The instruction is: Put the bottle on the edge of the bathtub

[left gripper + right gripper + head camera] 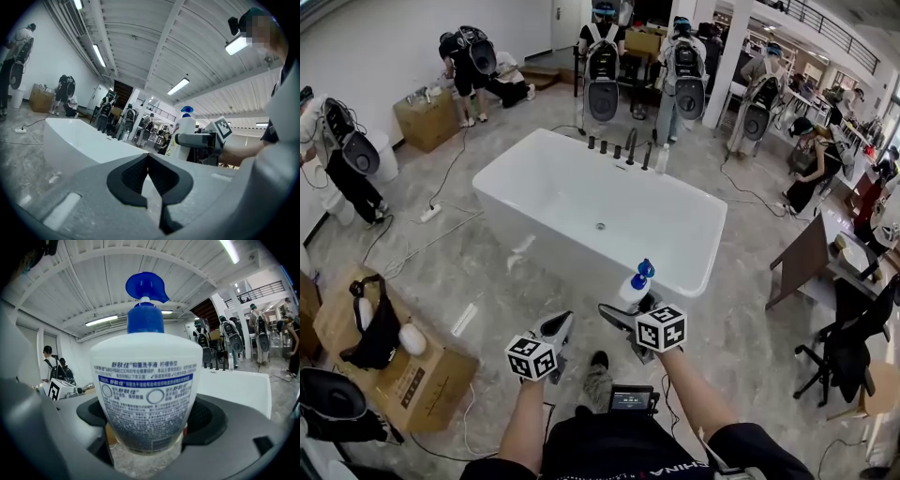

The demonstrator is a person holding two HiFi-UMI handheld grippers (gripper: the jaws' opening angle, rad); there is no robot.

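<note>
Grips the bottle (634, 287) upright, pump up, in the right hand-held gripper (630, 307), just short of the bathtub (567, 236) rim straight ahead, with the left hand-held gripper (555, 330) closed, empty, alongside.

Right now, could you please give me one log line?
right hand-held gripper: holds white blue-capped bottle | left hand-held gripper: shut, empty | bottle: not on white bathtub edge

Grey marbled floor (469, 272) — white bathtub (553, 183) mid, cardboard box (427, 384) front-L, power strip (430, 213) further L.
</note>
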